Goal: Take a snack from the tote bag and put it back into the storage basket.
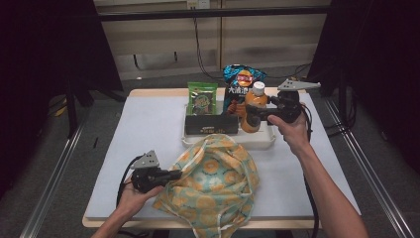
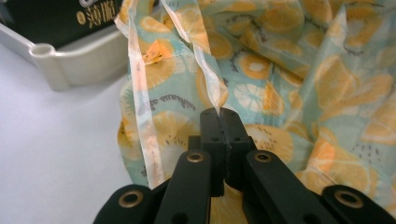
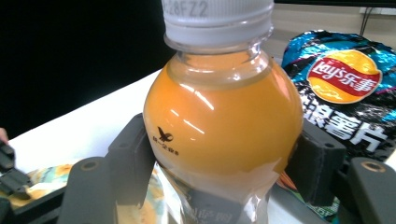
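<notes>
A floppy bag printed with orange slices (image 1: 218,173) lies on the near half of the table. My left gripper (image 1: 176,173) sits at its left side. In the left gripper view the jaws (image 2: 219,114) are pressed together on a thin strip of the bag's rim (image 2: 208,70). An orange juice bottle (image 1: 255,106) with a white cap stands upright over the right part of the white tray (image 1: 228,144). My right gripper (image 1: 252,115) is shut on it from the right. In the right gripper view both pads (image 3: 135,154) press on the bottle's round body (image 3: 224,116).
In the tray lies a black box (image 1: 210,124). Behind it stand a green snack pack (image 1: 202,98) and a blue-black chips bag (image 1: 237,82). The tray's corner (image 2: 70,65) lies close to the bag's left side. The white table top (image 1: 143,129) is bare at the left.
</notes>
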### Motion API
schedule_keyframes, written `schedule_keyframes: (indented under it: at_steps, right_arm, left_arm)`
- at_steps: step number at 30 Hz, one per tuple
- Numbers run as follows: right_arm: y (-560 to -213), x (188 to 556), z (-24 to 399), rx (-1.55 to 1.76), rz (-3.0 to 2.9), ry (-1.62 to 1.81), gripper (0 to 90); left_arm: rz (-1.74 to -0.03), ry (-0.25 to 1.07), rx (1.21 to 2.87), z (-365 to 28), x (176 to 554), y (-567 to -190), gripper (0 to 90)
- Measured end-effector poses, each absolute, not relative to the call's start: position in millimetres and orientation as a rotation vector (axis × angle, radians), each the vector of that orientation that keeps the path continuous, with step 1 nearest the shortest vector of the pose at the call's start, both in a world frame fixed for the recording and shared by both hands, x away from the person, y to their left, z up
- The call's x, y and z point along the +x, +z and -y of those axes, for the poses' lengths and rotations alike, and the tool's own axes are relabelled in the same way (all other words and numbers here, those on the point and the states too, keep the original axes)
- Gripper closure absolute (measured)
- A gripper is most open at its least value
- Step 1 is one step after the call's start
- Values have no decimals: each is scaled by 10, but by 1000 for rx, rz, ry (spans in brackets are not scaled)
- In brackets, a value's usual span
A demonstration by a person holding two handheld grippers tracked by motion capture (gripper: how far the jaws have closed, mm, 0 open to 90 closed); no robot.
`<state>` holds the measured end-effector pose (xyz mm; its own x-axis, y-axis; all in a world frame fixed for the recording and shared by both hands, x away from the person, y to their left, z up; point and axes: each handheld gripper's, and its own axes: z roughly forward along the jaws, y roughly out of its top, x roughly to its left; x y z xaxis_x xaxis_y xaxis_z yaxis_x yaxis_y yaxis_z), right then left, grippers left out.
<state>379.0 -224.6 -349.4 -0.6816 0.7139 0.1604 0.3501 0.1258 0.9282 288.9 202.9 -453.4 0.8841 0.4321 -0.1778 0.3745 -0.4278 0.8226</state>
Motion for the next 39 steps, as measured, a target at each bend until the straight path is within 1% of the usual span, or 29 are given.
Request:
schedule_keyframes:
  at_steps: [4, 10, 15, 17, 19, 20, 22, 23, 24, 25, 28, 29, 30, 38, 39]
  right_arm:
    - [-3520, 3805, 2287, 1043, -2082, 1557, 317]
    - [-3590, 3884, 2336, 1064, -2065, 1560, 317]
    - [-3652, 3948, 2370, 1087, -2060, 1550, 317]
    - [-3697, 4005, 2387, 1093, -2067, 1532, 317]
    - [-3735, 4045, 2402, 1102, -2066, 1524, 317]
    - [-3755, 4064, 2410, 1105, -2063, 1522, 317]
    - [-3793, 4097, 2428, 1113, -2063, 1518, 317]
    - [-3811, 4109, 2432, 1116, -2059, 1513, 317]
    - [-3826, 4121, 2433, 1117, -2059, 1506, 317]
    - [-3826, 4121, 2433, 1117, -2059, 1506, 317]
    - [-3876, 4153, 2428, 1123, -2061, 1494, 317]
    - [-3897, 4163, 2425, 1123, -2063, 1486, 317]
    - [-3914, 4171, 2427, 1121, -2064, 1486, 317]
    - [-4061, 4226, 2430, 1140, -2077, 1469, 317]
    - [-4082, 4237, 2424, 1149, -2080, 1467, 317]
  left_arm:
    - [-580, 53, 2049, -2065, 2829, -4538, 900]
    - [-579, 37, 2040, -2019, 2793, -4519, 900]
    - [-591, 46, 2012, -2087, 2771, -4529, 896]
    - [-598, 58, 1994, -2112, 2792, -4518, 867]
    - [-609, 78, 1979, -2120, 2808, -4507, 782]
    - [-646, 100, 1948, -2126, 2825, -4495, 690]
    - [-637, 109, 1925, -2146, 2839, -4476, 680]
    - [-640, 113, 1910, -2153, 2844, -4467, 659]
    - [-640, 113, 1910, -2153, 2844, -4467, 612]
    - [-642, 123, 1902, -2155, 2854, -4461, 612]
    - [-653, 134, 1878, -2162, 2872, -4437, 518]
    - [-658, 149, 1870, -2168, 2878, -4429, 452]
    - [-664, 161, 1855, -2180, 2880, -4421, 408]
    - [-735, 206, 1821, -2314, 2930, -4437, 228]
    - [-738, 209, 1814, -2326, 2941, -4443, 173]
